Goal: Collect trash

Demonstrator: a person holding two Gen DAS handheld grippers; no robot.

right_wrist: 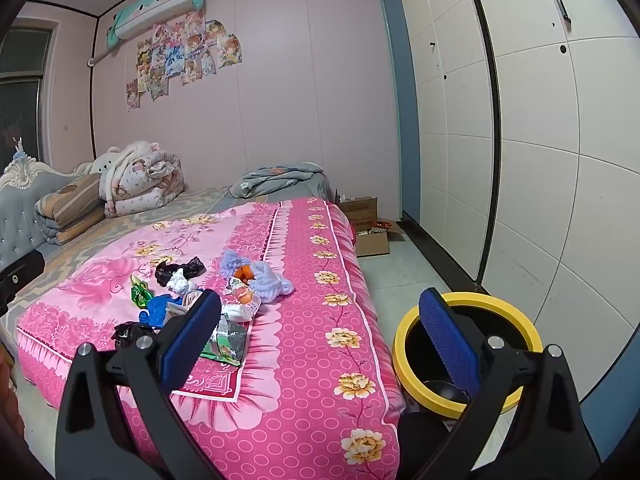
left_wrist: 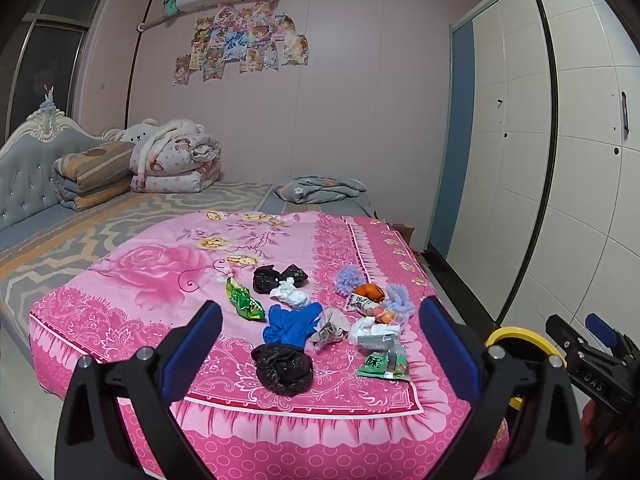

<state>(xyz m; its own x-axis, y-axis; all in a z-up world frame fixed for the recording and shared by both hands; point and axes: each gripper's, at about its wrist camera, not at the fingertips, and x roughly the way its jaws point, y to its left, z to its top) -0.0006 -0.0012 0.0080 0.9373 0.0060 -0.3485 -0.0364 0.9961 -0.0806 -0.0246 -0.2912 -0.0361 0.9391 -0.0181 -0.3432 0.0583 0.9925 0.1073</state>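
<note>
Both our grippers, left gripper [left_wrist: 320, 332] and right gripper [right_wrist: 320, 328], hang released and empty above the bed's near edge. Wrappers and crumpled bags [left_wrist: 320, 316] lie bunched together on the pink sheet [left_wrist: 140, 280], well apart from the yellow-rimmed bin [right_wrist: 516, 308]; we risk pinching sheet or two pieces.

Materials I saw, approx:
Cloth bedspread [left_wrist: 160, 280] matt; wrappers [left_wrist: 245, 303] glossy plastic; bin [right_wrist: 460, 360] rim smooth plastic; finger pads [right_wrist: 450, 340] rough-textured.

Bed [left_wrist: 132, 280], pink floral cover. On it, clustered near the foot: two black bags [left_wrist: 285, 367], green wrapper [left_wrist: 245, 303], blue glove [left_wrist: 292, 325], white tissue [left_wrist: 291, 295], purple yarn [left_wrist: 347, 280], orange packet [left_wrist: 370, 293], green-white packet [left_wrist: 382, 362].
</note>
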